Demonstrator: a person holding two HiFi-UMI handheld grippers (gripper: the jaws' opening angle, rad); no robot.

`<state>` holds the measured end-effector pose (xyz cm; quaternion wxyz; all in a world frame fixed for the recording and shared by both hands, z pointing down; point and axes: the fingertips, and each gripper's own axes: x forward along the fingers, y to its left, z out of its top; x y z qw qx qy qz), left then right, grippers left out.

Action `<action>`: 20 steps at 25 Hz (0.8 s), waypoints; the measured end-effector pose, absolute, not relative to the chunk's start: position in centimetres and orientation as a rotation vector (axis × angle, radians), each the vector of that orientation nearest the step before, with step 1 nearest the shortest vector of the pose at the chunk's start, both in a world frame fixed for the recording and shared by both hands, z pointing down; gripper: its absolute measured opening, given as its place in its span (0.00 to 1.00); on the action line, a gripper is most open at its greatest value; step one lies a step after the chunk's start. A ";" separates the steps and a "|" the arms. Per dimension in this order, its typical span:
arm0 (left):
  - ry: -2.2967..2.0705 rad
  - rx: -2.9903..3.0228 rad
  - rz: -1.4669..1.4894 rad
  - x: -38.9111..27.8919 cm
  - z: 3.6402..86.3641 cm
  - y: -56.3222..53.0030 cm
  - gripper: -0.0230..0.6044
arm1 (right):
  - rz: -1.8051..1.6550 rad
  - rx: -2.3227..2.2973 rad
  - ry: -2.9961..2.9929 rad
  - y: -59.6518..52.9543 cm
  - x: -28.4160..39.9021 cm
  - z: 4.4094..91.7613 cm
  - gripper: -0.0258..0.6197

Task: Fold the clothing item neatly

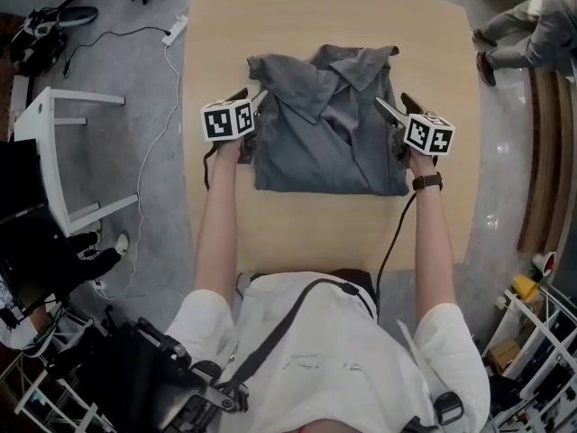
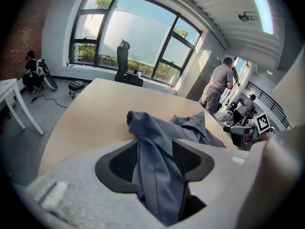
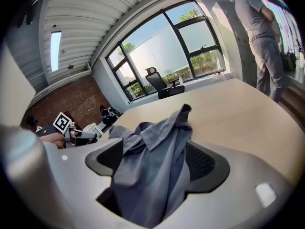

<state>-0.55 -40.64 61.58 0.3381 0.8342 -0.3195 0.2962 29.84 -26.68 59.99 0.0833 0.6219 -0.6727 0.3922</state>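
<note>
A grey-blue collared shirt [image 1: 329, 129] lies partly folded on the light wooden table [image 1: 306, 233], collar toward the far side. My left gripper [image 1: 251, 102] sits at the shirt's left edge and my right gripper [image 1: 394, 108] at its right edge. In the left gripper view, a bunched fold of the shirt [image 2: 157, 161] hangs loosely between the spread jaws of the left gripper [image 2: 155, 152], with both dark pads [image 2: 121, 163] showing. In the right gripper view, shirt fabric [image 3: 152, 171] likewise drapes between the wide-apart jaws of the right gripper [image 3: 153, 157], and its pads [image 3: 202, 163] stand off it.
A white side table [image 1: 63, 152] stands left of the table. A power strip [image 1: 174, 31] with a cable lies on the floor. One person stands at the far right [image 1: 532, 25]. An office chair [image 2: 125, 66] stands beyond the table. Shelving [image 1: 532, 332] is at the lower right.
</note>
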 end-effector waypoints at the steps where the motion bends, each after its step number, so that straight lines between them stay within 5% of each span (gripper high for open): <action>1: -0.837 2.161 0.784 -1.8 62.0 -39.2 0.42 | 1.171 1.858 -2.003 -25.0 29.6 60.0 0.67; 9: -0.785 2.035 0.901 -9.4 65.2 -24.2 0.41 | 1.164 1.810 -1.805 -9.3 27.6 63.1 0.60; 17: -0.764 2.020 0.992 -9.6 68.9 -18.5 0.40 | 1.185 1.757 -1.659 -3.9 24.7 68.1 0.47; 20: -0.805 2.019 1.011 -8.7 69.9 -18.6 0.26 | 1.147 1.789 -1.604 -4.3 24.9 68.7 0.36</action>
